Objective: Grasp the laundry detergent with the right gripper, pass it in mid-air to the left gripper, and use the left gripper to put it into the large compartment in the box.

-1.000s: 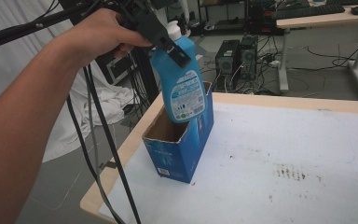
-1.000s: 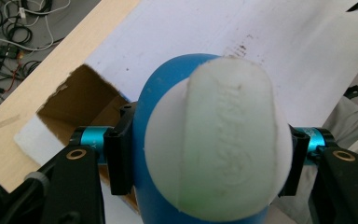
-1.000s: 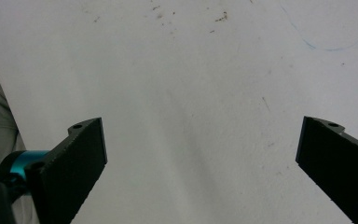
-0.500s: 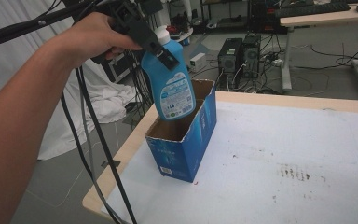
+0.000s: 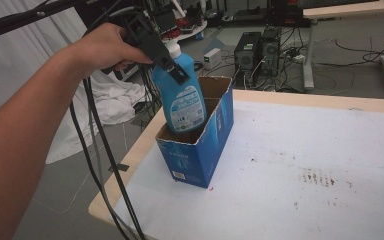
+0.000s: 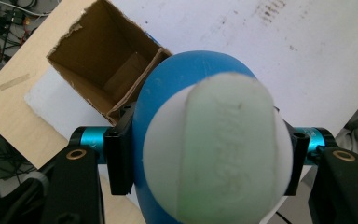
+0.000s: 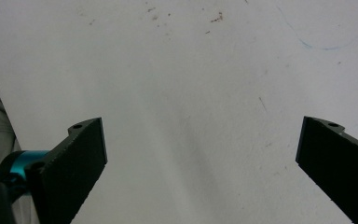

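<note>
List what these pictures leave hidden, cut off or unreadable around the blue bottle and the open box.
- Blue bottle: its base, in the high view, hidden behind the box wall.
- Bottle label: print too small to read, high view.
- Box floor: partly blocked by the bottle in the left hand-held gripper view.

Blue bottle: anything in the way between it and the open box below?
Nothing visible. The left gripper holds the blue bottle by its neck, with its base at the mouth of the blue cardboard box. In the left gripper view the box's brown inside looks empty.
</note>
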Demonstrator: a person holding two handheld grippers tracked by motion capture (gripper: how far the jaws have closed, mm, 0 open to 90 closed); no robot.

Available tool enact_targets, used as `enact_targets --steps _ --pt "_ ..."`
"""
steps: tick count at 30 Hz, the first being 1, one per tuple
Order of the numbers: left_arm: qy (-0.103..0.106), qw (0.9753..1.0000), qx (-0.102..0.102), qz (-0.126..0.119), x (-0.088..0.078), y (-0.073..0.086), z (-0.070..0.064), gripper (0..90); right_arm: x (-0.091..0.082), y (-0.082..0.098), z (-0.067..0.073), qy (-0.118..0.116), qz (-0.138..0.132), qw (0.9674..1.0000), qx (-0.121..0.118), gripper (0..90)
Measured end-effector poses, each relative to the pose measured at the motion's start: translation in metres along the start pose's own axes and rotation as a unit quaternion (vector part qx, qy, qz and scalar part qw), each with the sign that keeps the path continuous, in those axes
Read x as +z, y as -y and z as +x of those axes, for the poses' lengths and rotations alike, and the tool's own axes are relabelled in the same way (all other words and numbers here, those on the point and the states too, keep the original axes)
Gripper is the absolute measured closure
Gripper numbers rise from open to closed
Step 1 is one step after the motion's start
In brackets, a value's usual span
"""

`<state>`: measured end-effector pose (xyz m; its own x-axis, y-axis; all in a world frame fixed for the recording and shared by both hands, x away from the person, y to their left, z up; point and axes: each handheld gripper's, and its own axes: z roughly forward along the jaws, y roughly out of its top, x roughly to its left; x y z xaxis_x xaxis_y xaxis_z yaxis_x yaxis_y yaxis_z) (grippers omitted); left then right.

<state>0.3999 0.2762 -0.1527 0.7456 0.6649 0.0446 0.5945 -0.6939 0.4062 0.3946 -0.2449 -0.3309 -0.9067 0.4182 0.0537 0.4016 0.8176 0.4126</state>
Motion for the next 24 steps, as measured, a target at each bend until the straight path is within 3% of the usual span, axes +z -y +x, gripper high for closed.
enact_targets --steps 3,10,24 --pt "-0.002 0.9999 0.007 0.015 0.011 -0.001 0.000 38.1 0.002 0.000 0.000 -0.001 -0.001 1.0000 -0.001 0.9" --pt "0.013 0.9983 0.027 0.051 0.038 -0.001 0.000 38.1 0.006 0.003 -0.001 -0.004 0.001 1.0000 0.005 0.8" --pt "0.022 0.9958 0.042 0.078 0.086 0.016 0.005 38.0 0.017 0.009 -0.002 -0.013 -0.001 0.9999 0.004 0.9"
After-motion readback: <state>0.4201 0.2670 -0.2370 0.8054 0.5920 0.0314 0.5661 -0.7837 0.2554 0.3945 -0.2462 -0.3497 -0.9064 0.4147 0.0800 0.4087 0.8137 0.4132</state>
